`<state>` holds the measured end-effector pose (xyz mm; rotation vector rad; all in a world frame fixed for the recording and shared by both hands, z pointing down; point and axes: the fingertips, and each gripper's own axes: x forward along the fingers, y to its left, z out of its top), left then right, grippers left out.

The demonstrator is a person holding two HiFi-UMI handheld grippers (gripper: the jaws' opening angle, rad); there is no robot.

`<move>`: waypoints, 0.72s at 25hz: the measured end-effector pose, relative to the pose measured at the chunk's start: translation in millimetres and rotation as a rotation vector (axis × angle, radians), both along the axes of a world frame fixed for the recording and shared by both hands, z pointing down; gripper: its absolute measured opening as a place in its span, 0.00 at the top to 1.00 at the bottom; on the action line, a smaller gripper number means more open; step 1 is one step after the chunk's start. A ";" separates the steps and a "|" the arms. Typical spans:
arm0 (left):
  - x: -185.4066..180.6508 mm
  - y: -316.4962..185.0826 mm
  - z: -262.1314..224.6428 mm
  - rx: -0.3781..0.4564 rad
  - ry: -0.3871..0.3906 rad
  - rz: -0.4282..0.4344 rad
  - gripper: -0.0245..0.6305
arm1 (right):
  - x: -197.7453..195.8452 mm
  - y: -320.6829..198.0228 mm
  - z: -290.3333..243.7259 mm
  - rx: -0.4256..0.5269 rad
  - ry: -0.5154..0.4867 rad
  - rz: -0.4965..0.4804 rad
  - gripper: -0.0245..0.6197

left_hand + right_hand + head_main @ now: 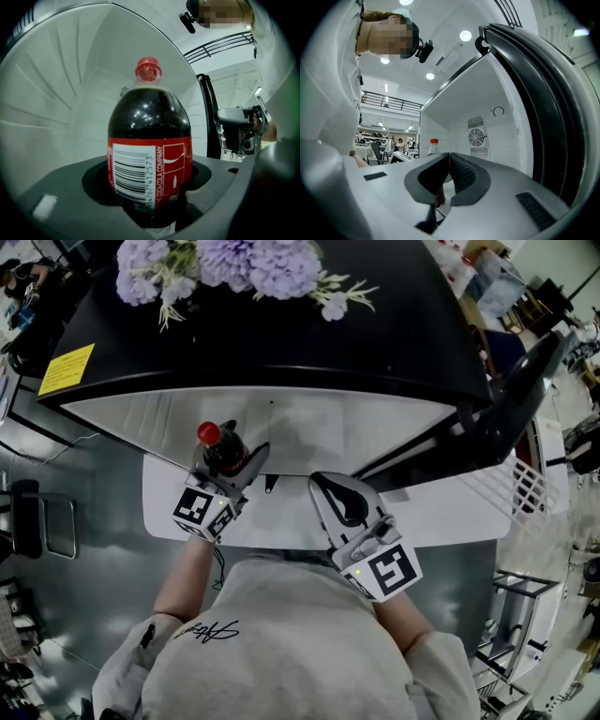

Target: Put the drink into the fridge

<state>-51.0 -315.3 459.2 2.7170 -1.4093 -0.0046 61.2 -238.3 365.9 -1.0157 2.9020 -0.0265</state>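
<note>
While the left tongs (236, 465) clamp round the lower body of the cola bottle (149, 145) (red cap up, barcode label facing the camera), the right tongs (446, 168) are pressed together on nothing. The bottle stands upright left of centre in the head view, at the mouth of the open fridge (281, 418), with a white inner wall behind it. The fridge door (511, 404) is swung out at the right of that frame, and purple flowers (234, 263) sit on the black top along the upper edge.
</note>
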 end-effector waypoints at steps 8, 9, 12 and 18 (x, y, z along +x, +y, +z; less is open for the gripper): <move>2.9 -15.5 5.6 0.001 -0.011 -0.003 0.48 | 1.4 -0.7 2.1 -0.004 0.006 -0.005 0.95; 3.2 -17.5 5.9 0.002 -0.013 -0.004 0.48 | 1.6 -1.1 2.0 -0.003 0.006 -0.005 0.95; 2.4 -22.3 6.2 0.005 -0.012 -0.013 0.48 | 2.2 -2.4 2.1 -0.005 0.006 -0.004 0.95; 2.5 -35.7 6.9 0.012 -0.012 -0.023 0.48 | -1.0 -5.4 3.2 0.001 0.021 -0.014 0.95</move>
